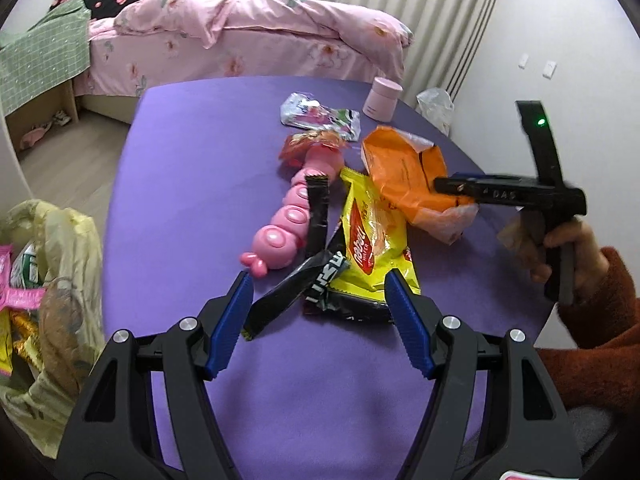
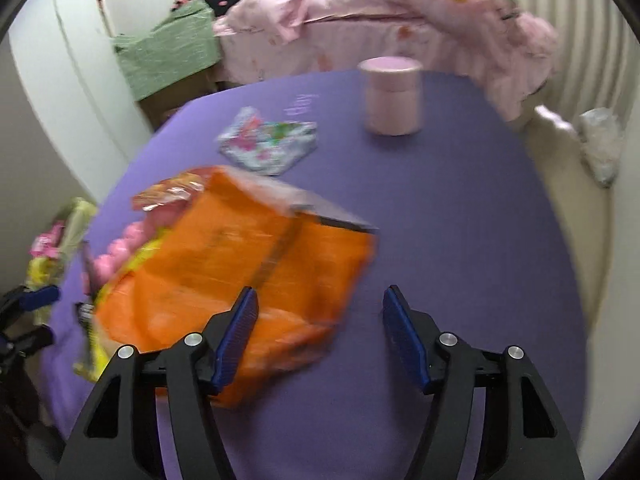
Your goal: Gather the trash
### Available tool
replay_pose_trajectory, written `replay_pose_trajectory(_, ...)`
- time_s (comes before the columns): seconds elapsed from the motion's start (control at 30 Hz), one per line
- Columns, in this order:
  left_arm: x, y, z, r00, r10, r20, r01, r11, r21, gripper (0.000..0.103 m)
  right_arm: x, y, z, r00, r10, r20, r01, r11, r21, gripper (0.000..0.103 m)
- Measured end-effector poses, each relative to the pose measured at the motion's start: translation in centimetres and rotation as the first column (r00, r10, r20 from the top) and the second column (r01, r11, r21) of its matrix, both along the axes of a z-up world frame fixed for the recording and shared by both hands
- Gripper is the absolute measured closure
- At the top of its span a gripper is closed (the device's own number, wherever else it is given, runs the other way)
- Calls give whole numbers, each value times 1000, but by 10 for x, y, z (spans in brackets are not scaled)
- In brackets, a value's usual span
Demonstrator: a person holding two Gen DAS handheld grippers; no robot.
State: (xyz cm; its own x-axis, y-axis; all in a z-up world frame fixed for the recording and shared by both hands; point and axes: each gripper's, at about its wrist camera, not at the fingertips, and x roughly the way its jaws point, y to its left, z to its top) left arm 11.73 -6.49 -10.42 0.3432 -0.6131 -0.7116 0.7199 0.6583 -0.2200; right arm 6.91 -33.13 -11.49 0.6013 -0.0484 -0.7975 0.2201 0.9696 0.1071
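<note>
Several wrappers lie on the purple table (image 1: 180, 200): an orange bag (image 1: 404, 176) (image 2: 240, 248), a yellow wafer wrapper (image 1: 368, 240), black wrappers (image 1: 296, 284), and a silvery packet (image 1: 320, 114) (image 2: 268, 140). My left gripper (image 1: 320, 280) stands open just above the black wrappers, its pads apart from them. In its own blurred view my right gripper (image 2: 320, 292) is open over the orange bag's near right corner; the bag's edge lies under the left finger and between the jaws without being pinched. The left wrist view shows the right gripper (image 1: 452, 186) over that bag, held by a hand in a rust sleeve.
A pink caterpillar toy (image 1: 288, 216) lies among the wrappers, its far end on a red-orange wrapper (image 1: 308, 142). A pink jar (image 1: 382, 98) (image 2: 394, 96) stands at the table's far side. A pale yellow plastic bag (image 1: 52, 280) holding trash hangs off the table's left. A bed with pink covers lies beyond.
</note>
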Motion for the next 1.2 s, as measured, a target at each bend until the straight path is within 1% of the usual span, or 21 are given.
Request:
replay_pose_trajectory(0.03,1,-4,-2,1000,-1,6,1,1000,16,39,-5,-7,2,1000,-18,0,18,1000,-20,42)
replay_pose_trajectory(0.1,7,-11,-6,1000,15,19,-17,998,60,39,-16,-16,7,999,-31,19,31,999,5,42)
replay_pose_trajectory(0.13,10,-13,-8,1000,23,16,-24,997,72,42,-22,-19,11,999,-35,36,34,999,28,42)
replay_pose_trajectory(0.17,14,-14,-10,1000,27,3,-27,997,74,50,-25,-20,14,998,-35,47,33,999,36,42)
replay_pose_trajectory(0.23,20,-15,-16,998,22,-52,-18,997,71,54,-36,-17,24,996,-22,83,19,999,41,42)
replay_pose_trajectory(0.3,19,-16,-18,998,14,-59,-9,997,71,61,-43,-8,31,993,-11,114,6,999,49,42)
replay_pose_trajectory(0.33,17,-16,-18,998,4,-65,0,997,74,70,-45,-5,35,992,-8,128,0,998,61,42)
replay_pose_trajectory(0.4,13,-13,-19,998,12,-63,-7,997,77,78,-49,6,40,987,9,158,-27,994,107,42)
replay_pose_trajectory(0.47,10,-5,-14,998,29,-54,-25,998,64,95,-51,22,43,982,61,179,-89,984,155,42)
replay_pose_trajectory(0.53,9,5,-7,997,61,-37,-59,997,52,96,-53,48,46,972,146,182,-178,968,179,42)
replay_pose_trajectory(0.6,11,19,0,994,103,-32,-102,994,29,96,-54,72,42,959,237,154,-267,939,218,42)
replay_pose_trajectory(0.7,13,40,6,987,157,-28,-157,988,0,96,-47,92,26,947,306,100,-321,895,309,42)
replay_pose_trajectory(0.73,14,46,7,985,170,-35,-171,985,-10,96,-44,96,20,947,312,79,-320,892,318,42)
replay_pose_trajectory(0.8,14,53,7,982,185,-37,-186,982,-17,96,-33,104,12,954,299,38,-297,910,289,42)
replay_pose_trajectory(0.9,16,61,6,978,201,-48,-203,979,-29,95,-12,104,5,966,259,25,-256,929,268,42)
replay_pose_trajectory(0.93,17,63,5,977,203,-59,-205,978,-37,91,-5,102,4,969,244,29,-243,934,261,42)
replay_pose_trajectory(0.97,18,64,4,977,204,-67,-207,978,-41,84,0,101,3,973,230,30,-230,940,251,42)
replay_pose_trajectory(1.07,19,65,3,979,185,-88,-191,979,-70,70,18,103,-5,976,216,21,-216,954,208,57)
replay_pose_trajectory(1.13,15,59,4,985,149,-91,-157,984,-87,61,24,107,-6,969,247,16,-247,960,131,75)
replay_pose_trajectory(1.17,13,55,4,987,131,-89,-139,986,-91,57,26,107,-6,966,256,13,-256,960,113,80)
replay_pose_trajectory(1.2,11,50,4,991,105,-84,-113,989,-93,56,25,103,-8,964,267,8,-266,956,124,84)
